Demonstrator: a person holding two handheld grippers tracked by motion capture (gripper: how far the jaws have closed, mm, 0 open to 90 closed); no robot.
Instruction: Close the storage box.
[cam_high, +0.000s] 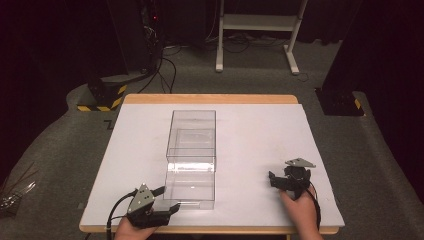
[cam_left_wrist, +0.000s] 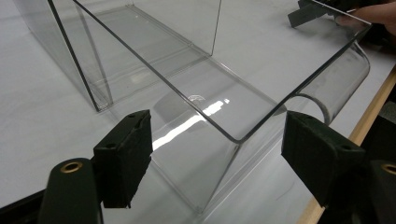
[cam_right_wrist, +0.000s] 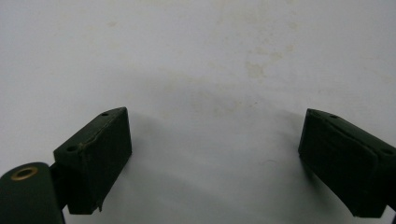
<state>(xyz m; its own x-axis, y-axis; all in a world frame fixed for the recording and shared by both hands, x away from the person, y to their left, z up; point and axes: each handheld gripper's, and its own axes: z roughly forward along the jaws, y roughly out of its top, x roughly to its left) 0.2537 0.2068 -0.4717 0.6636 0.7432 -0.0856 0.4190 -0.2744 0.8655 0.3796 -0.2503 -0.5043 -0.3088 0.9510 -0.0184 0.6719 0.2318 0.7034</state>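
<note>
High view: clear box (cam_high: 191, 157) at frame centre on the white table (cam_high: 260, 135). Left gripper (cam_high: 162, 202), jaws spread, sits at its near corner; right gripper (cam_high: 280, 181), jaws spread and empty, lower right. Approach step, apparently; next, close on the wall.

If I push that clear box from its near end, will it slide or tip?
The clear box lies long and low on the white table, so it would probably slide rather than tip. Its thin glossy walls look stiff but slippery, and likely light. The left tool stands open at its near corner.
</note>
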